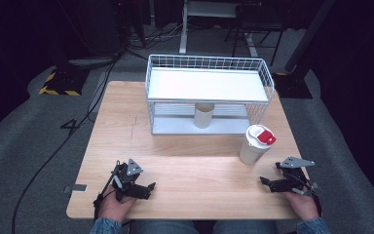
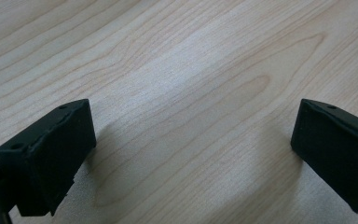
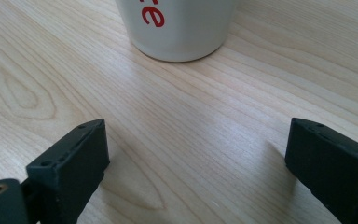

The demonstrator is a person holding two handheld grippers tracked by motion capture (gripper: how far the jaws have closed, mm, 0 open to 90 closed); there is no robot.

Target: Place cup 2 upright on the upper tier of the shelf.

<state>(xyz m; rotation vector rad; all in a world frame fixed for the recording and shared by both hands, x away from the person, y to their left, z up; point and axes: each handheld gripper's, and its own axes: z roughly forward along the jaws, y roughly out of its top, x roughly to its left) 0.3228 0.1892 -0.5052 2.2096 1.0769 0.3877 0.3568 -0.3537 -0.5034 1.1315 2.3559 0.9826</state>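
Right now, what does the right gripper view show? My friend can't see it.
A white cup with red letters stands on a pale wooden table, just ahead of the right gripper. The gripper's two black jaws are wide apart, holding nothing.

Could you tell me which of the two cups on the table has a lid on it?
The white cup standing on the bare tabletop near the right tool has a red and white lid; the plain beige cup inside the wire rack is open-topped.
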